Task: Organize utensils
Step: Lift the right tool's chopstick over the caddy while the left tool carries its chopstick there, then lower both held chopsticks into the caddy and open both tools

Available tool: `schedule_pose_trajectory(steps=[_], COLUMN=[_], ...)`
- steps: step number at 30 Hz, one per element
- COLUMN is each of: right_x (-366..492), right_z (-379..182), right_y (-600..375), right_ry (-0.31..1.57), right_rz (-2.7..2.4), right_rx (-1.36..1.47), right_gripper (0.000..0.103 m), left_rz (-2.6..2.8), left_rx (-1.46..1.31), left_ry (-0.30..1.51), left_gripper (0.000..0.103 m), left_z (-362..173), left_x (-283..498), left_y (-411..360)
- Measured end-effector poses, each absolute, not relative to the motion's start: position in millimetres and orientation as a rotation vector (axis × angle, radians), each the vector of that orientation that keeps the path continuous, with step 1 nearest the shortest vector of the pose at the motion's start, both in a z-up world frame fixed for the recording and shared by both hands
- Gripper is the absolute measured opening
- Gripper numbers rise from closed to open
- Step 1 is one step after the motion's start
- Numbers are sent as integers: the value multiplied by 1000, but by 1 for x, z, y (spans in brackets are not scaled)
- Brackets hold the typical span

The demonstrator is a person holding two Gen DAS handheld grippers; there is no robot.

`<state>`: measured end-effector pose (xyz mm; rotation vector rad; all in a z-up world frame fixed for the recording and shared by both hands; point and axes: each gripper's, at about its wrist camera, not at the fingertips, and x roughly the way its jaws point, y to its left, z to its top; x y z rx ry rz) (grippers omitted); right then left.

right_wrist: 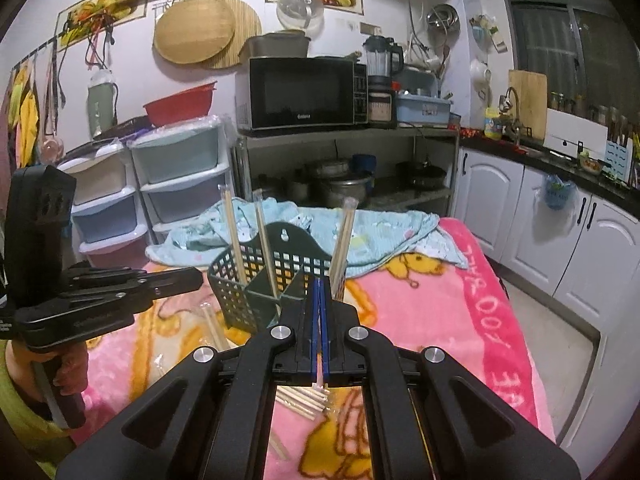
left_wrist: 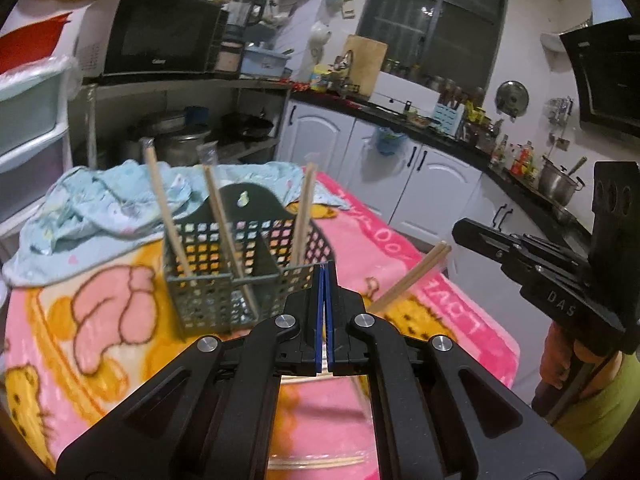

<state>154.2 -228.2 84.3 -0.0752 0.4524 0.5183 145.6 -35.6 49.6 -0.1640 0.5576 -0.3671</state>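
Observation:
A dark green mesh utensil holder [left_wrist: 244, 256] stands on the pink blanket, also in the right wrist view [right_wrist: 264, 280]. Three wrapped chopstick pairs [left_wrist: 166, 216] stand upright in its compartments [right_wrist: 342, 246]. My left gripper [left_wrist: 324, 268] is shut with nothing seen between the pads, just right of the holder. One chopstick pair [left_wrist: 412, 276] sticks up at a slant to its right. My right gripper [right_wrist: 319, 284] is shut on a chopstick pair [right_wrist: 320, 378] whose pale end shows below the pads. More loose chopsticks [right_wrist: 304, 398] lie on the blanket under it.
A light blue cloth [left_wrist: 100, 204] lies bunched behind the holder. The pink blanket [right_wrist: 460, 304] covers the table, whose right edge drops to the floor. A metal rack with a microwave [right_wrist: 300, 92], plastic drawers [right_wrist: 180, 176] and white cabinets [right_wrist: 540, 232] surround it.

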Motion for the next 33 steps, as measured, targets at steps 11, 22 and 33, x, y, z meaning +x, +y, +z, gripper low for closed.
schedule_pose_trajectory(steps=[11,22,33], right_x=[147,138,132], right_z=[98,120,144], right_y=[-234,-230,-221], right_ry=[411,348,289], right_rz=[514,541,568], right_rx=[-40,-13,-2], right_gripper=[1,1,1], left_rz=[-375,-365,-374], left_rx=[-167,-171,-138], left_ry=[509,408,305], left_gripper=[0,0,0], left_z=[74,115,161], left_x=[150,151,152], left_y=[-30,-12,-13])
